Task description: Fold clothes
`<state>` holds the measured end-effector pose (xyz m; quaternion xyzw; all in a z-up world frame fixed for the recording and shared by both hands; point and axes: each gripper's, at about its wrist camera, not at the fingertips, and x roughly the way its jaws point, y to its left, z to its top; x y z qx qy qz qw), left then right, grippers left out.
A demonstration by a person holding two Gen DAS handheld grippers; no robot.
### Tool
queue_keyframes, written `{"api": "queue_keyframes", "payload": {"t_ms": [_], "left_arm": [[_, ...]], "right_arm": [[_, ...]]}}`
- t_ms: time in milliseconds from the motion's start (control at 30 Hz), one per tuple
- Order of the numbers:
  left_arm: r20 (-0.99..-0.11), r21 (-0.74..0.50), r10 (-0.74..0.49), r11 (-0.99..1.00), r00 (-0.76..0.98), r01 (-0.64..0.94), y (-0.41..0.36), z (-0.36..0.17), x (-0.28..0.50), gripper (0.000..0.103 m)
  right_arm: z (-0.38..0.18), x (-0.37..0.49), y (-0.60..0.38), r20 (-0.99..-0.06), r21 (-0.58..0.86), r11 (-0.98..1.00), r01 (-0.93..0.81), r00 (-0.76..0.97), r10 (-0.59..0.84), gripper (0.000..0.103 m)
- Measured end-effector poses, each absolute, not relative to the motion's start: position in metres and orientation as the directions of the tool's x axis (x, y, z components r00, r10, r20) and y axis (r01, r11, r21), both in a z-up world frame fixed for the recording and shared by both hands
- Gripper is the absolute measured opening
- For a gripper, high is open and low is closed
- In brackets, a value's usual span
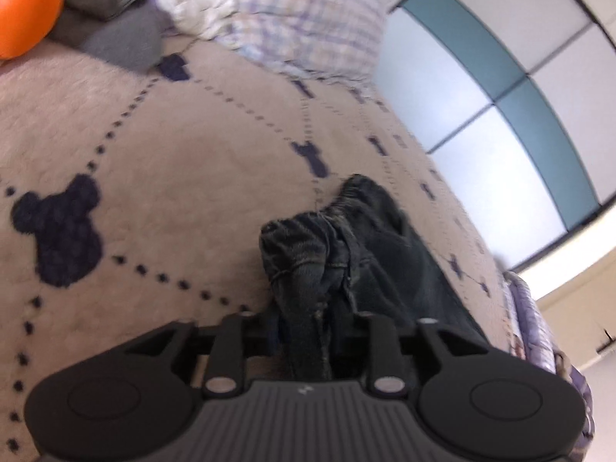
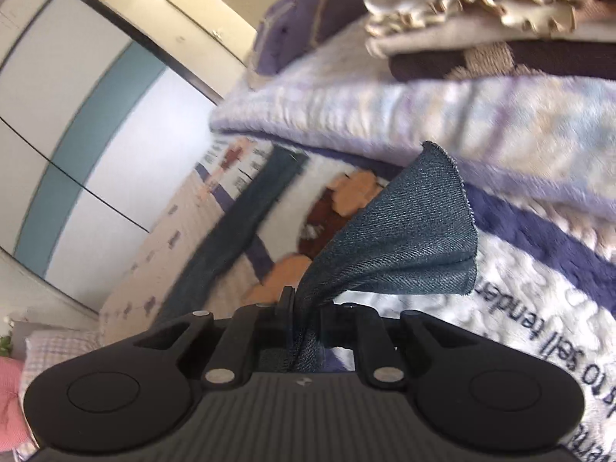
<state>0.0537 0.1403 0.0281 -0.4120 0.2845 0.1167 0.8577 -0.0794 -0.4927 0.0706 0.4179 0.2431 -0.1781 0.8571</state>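
On the right wrist view, dark blue letters run sideways along the white plush blanket (image 2: pixel 539 346): "to sell tender" can be made out, the last word cut off by the denim above it. Further back on the same blanket a small block of print (image 2: pixel 227 161) is too blurred to read. The left wrist view shows no lettering

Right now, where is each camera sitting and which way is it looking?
Left wrist view: sits on the left gripper, looking forward and down over the bear-print blanket; its black fingers pinch the waistband of the dark jeans.
Right wrist view: sits on the right gripper, looking along the bed toward a stack of folded blankets; its fingers pinch a leg hem of the jeans.
Shared: both see the jeans and the sliding wardrobe doors.
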Motion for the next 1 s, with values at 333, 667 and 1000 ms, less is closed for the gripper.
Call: {"api": "queue_keyframes", "payload": {"t_ms": [333,667,1000], "left_arm": [[-0.589,-0.59,0.008,0.678,0.808,-0.437,0.134,0.02,0.065,0.071],[-0.541,-0.647,0.004,0.637,0.841,-0.419,0.137,0.021,0.063,0.016],[-0.452,-0.741,0.006,0.555,0.892,-0.379,0.174,0.051,0.02,0.012]], "right_arm": [[0.048,-0.069,-0.498,-0.657,0.57,0.606,0.554,0.751,-0.068,0.032],[0.043,-0.065,-0.499,-0.655,0.547,0.636,0.545,0.751,-0.08,0.014],[0.083,-0.079,-0.477,-0.528,0.582,0.695,0.423,0.846,-0.072,0.012]]}}
